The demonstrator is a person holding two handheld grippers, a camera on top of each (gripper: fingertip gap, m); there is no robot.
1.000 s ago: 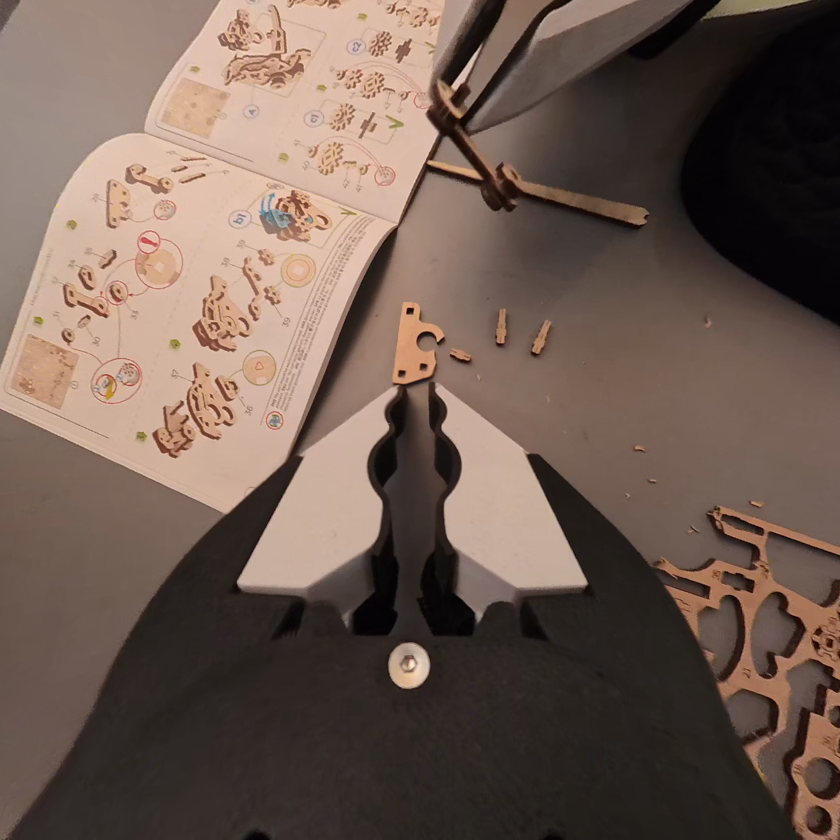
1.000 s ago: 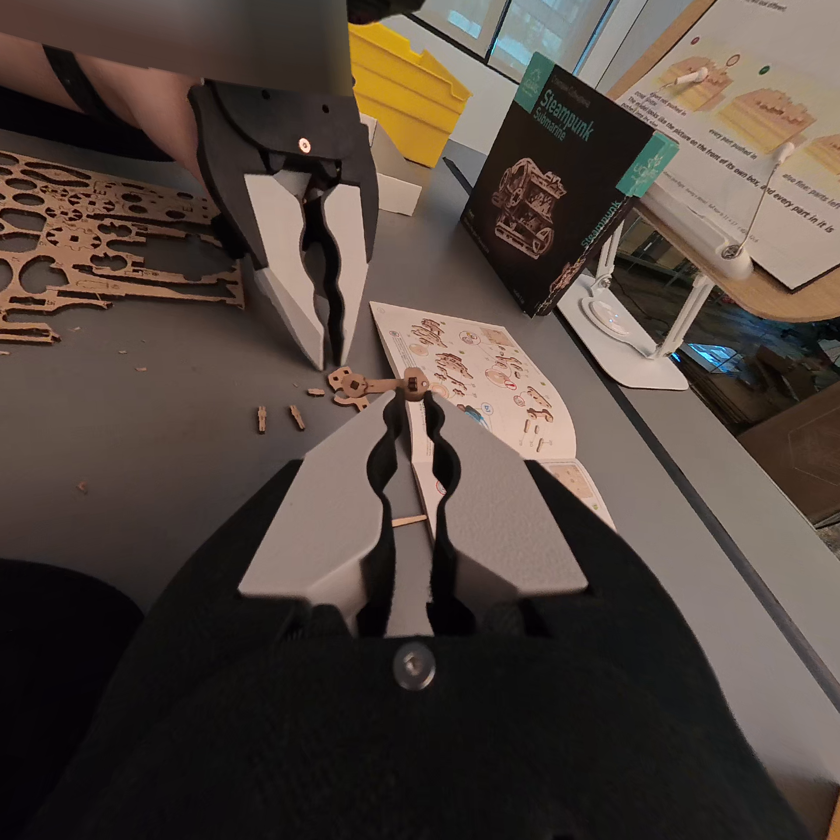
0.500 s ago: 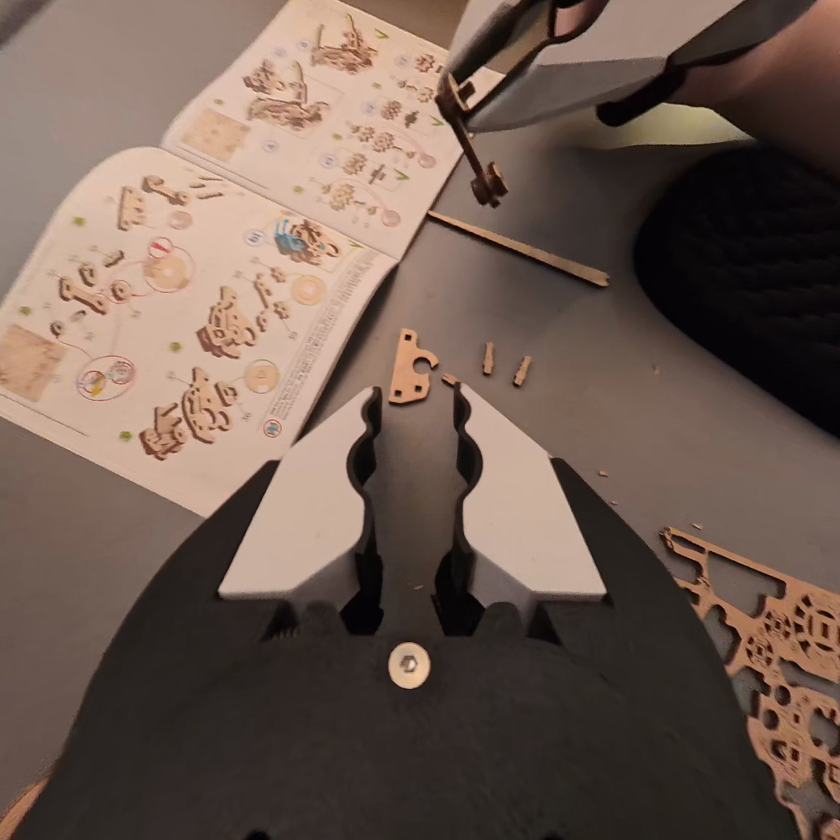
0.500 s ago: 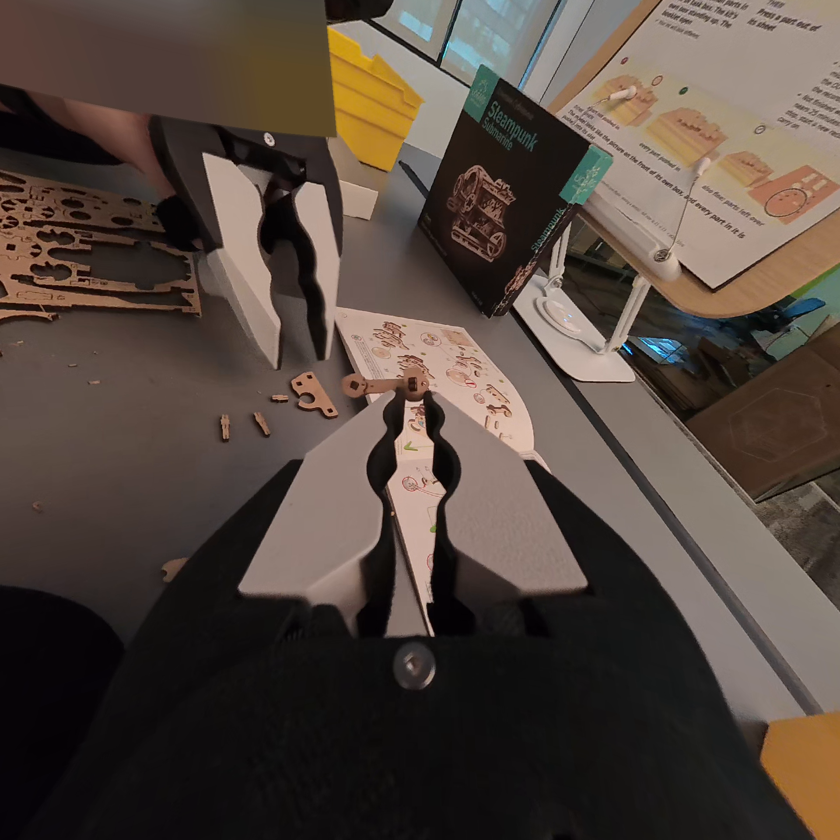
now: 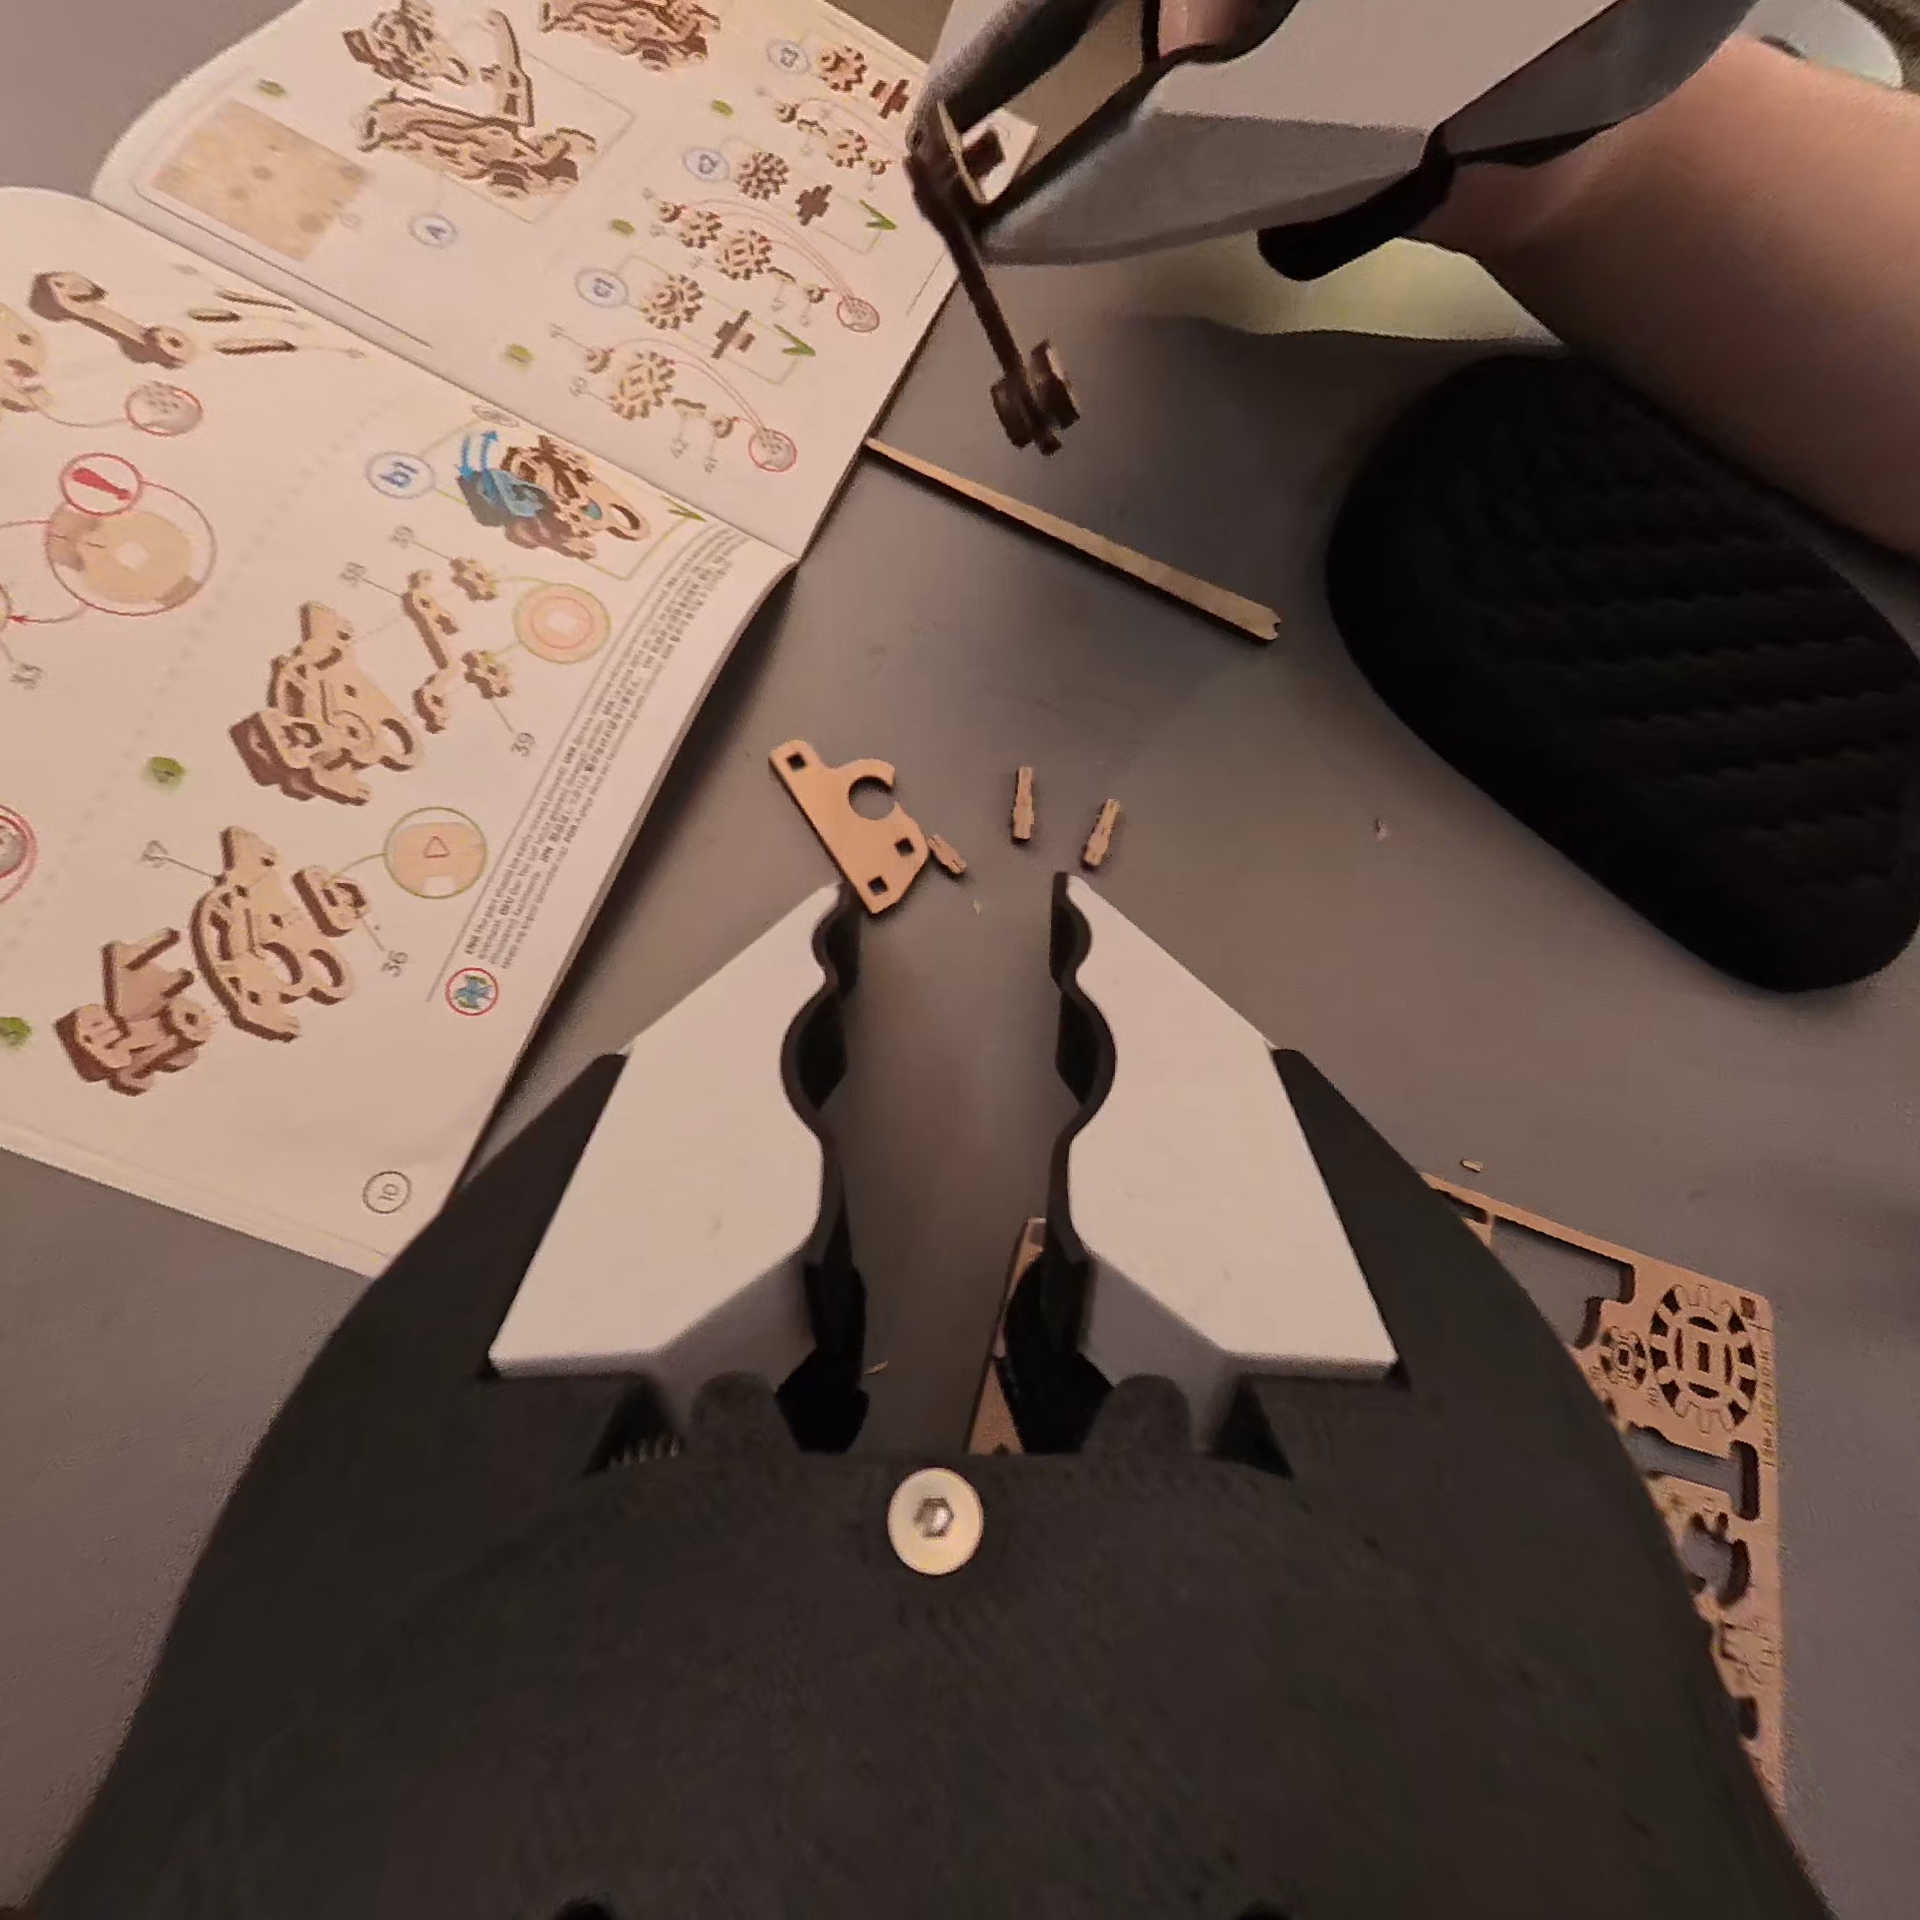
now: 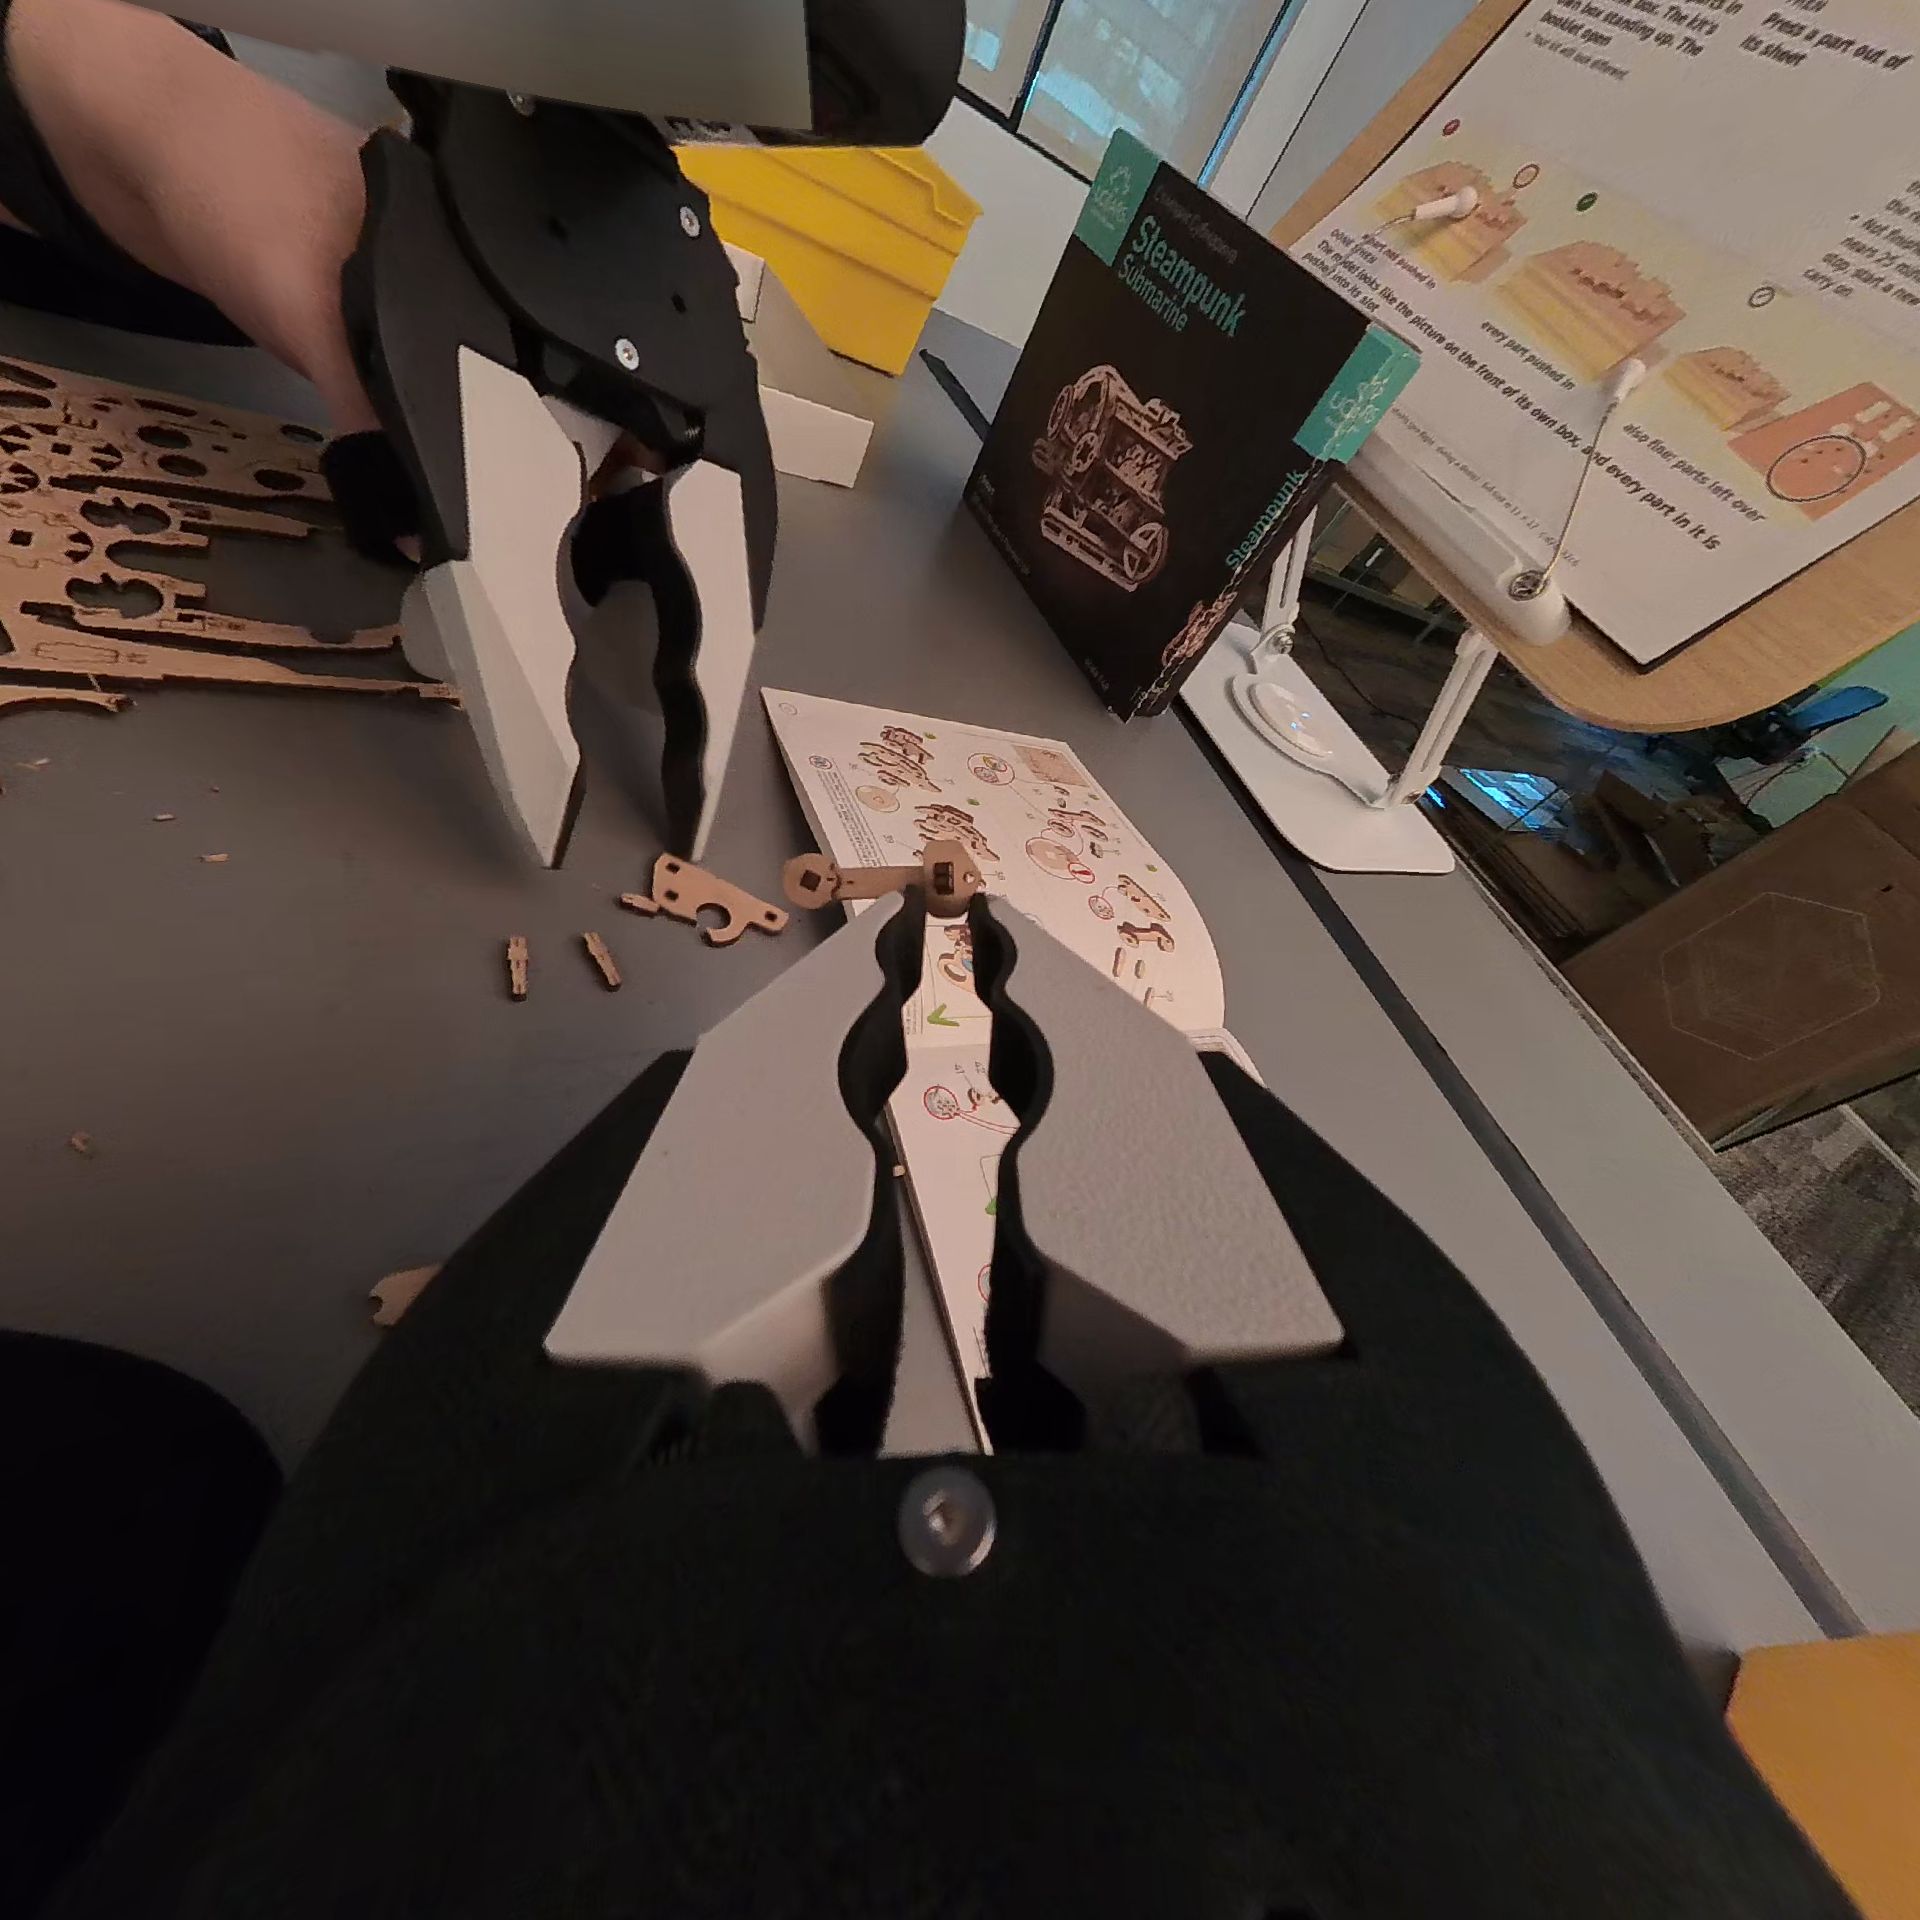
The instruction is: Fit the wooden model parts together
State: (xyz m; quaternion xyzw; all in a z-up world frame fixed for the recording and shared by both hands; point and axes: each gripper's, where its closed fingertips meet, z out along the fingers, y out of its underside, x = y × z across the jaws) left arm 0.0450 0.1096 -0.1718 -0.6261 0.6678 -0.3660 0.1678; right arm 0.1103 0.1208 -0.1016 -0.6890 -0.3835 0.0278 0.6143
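My left gripper is open and empty, its fingertips low over the grey table just behind a flat wooden bracket. The bracket lies by the left fingertip. Two small wooden pegs lie to its right. My right gripper is shut on a wooden crank part, whose thin arm sticks out to the left. It holds the part in the air over the booklet's edge. In the left wrist view the crank part hangs from the right gripper at the top. In the right wrist view the left gripper stands over the bracket.
An open instruction booklet lies at the left. A long wooden stick lies beyond the bracket. A black pad is at the right. Punched wooden sheets lie nearby. A dark model box, a yellow bin and a white stand are behind. Spacing between my two grippers at the tips: around 10 centimeters.
My left gripper has opened from nearly shut to wide, and the bracket has turned on the table. My right gripper has lifted the crank part away from the long stick.
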